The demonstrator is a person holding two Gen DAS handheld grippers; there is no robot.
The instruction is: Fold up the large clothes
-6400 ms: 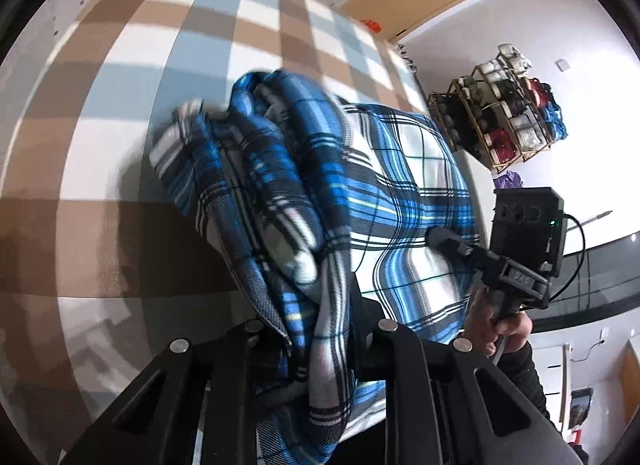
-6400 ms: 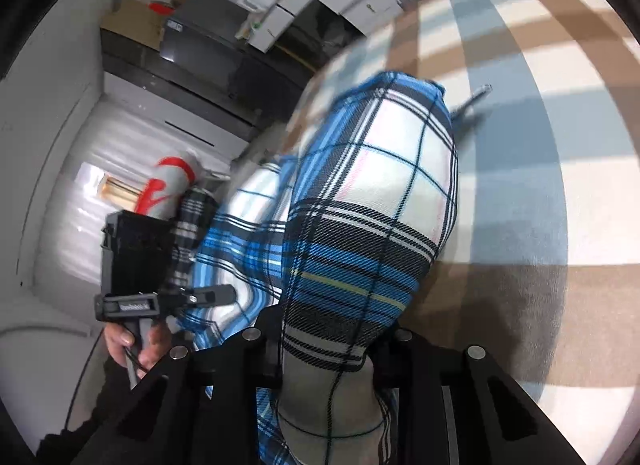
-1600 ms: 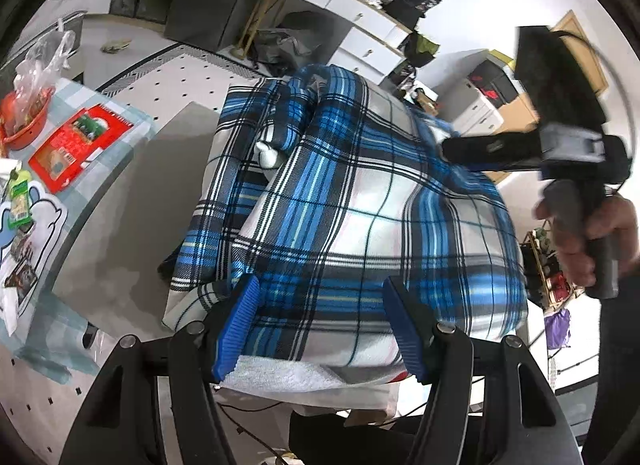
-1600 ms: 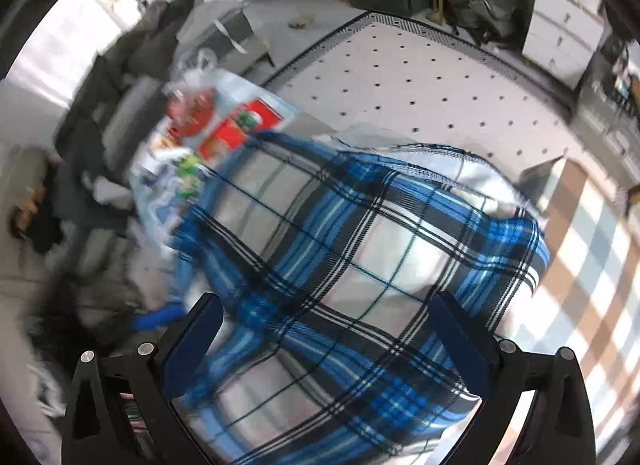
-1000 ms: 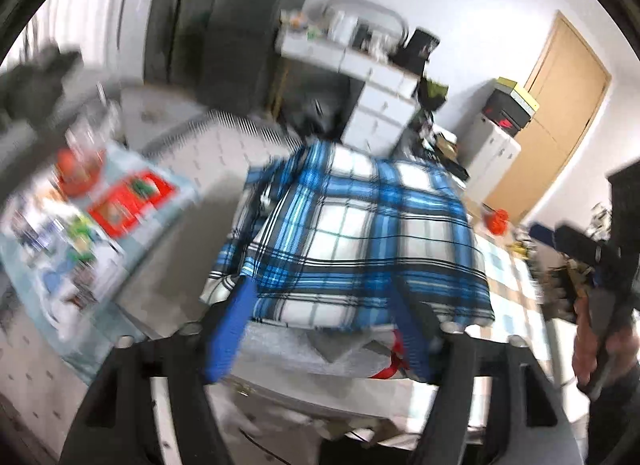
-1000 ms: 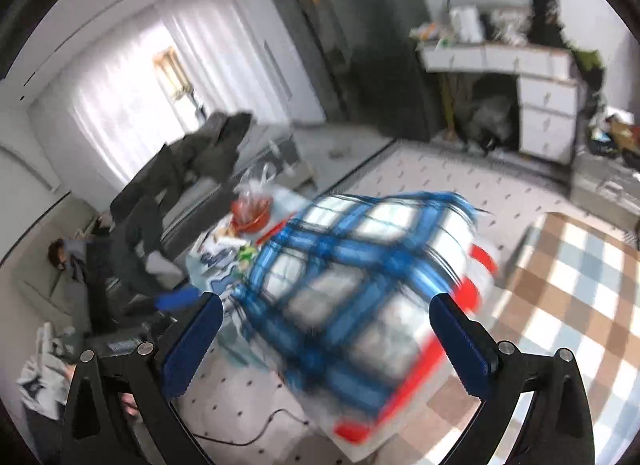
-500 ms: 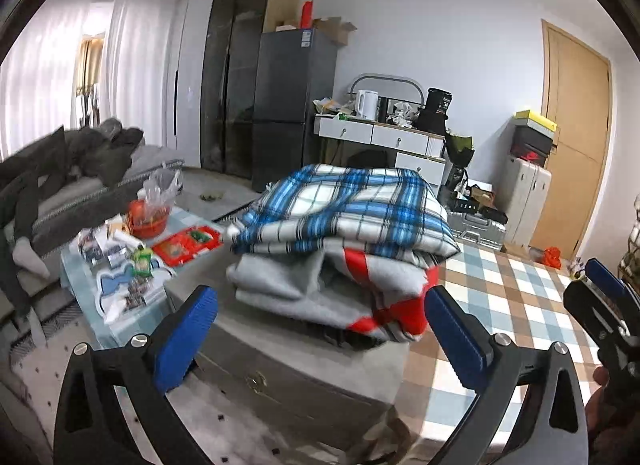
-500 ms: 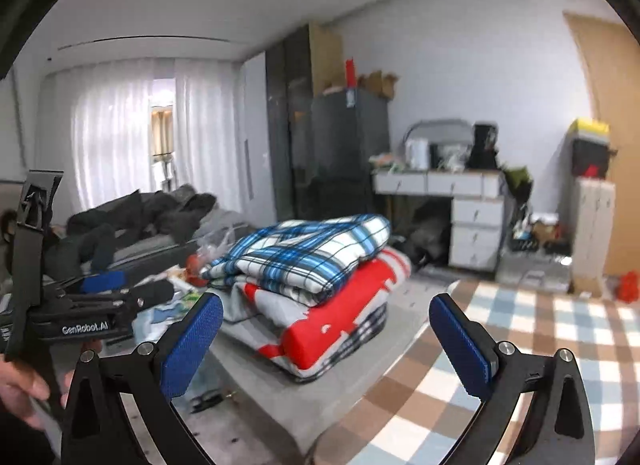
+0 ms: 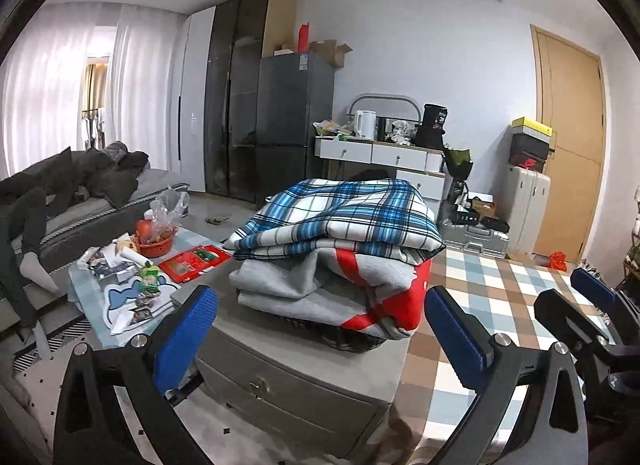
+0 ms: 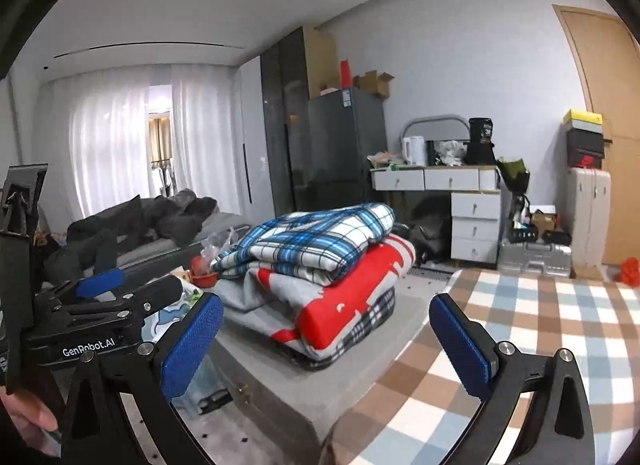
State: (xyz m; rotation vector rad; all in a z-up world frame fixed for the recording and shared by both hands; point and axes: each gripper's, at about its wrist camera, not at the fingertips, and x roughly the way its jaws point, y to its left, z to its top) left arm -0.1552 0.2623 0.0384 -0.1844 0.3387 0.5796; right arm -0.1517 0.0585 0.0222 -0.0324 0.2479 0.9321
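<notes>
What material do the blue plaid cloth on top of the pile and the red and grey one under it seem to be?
Blue plaid cloth: looks like thin woven fabric, matte, with sharp printed lines and flat folds. Red and grey cloth: probably thicker fleece or knit, since it looks soft with rounded, bulky folds.

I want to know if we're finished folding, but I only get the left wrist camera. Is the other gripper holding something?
Observer: No. In the right wrist view the right gripper is wide open, with nothing between its blue pads. The blue-and-white plaid folded cloth lies on the red-and-grey folded cloth, apart from the gripper.
Operator: Who's holding my gripper?
Observer: A hand shows at the bottom left edge, under the black body of the left gripper.
Operator: Is there writing on it?
Observer: Yes, white letters on its side: GenRobot.AI.
</notes>
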